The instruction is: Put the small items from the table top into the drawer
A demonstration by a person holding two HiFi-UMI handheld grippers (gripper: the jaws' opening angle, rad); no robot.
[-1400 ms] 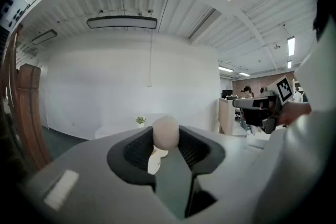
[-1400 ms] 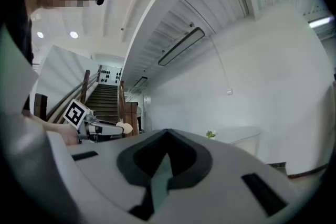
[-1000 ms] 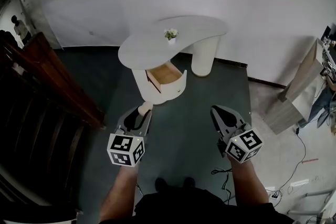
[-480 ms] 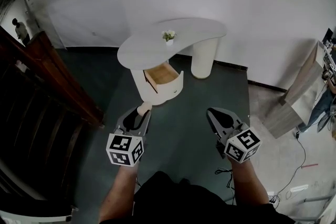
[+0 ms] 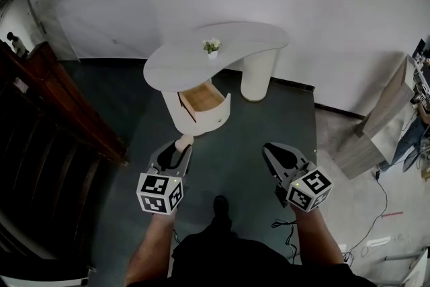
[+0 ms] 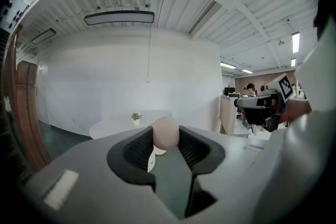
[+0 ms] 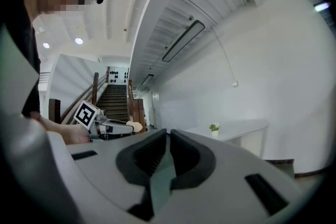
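Left hand-held gripper (image 5: 180, 146): pinched on pale egg-shaped item (image 6: 166, 132), lower centre; right hand-held gripper (image 5: 274, 150): pressed together, empty. Open drawer (image 5: 201, 99) is located upper centre, well apart. Held at the tips only, the item could be dropped.

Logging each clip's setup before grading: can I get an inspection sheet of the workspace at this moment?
Surface: white curved table top, bare apart from one plant; the person stands back from it.
Job's things: drawer open, nothing visible inside; pale egg-shaped item between the left jaws.
Clutter: small potted plant on the table top.
Grippers: left gripper shut on the egg-shaped item; right gripper jaws together, nothing between them.
Cables: black cable on the floor near the person's right arm.
Surroundings: dark floor, white wall, wooden stair rail at left, pale desk at right.
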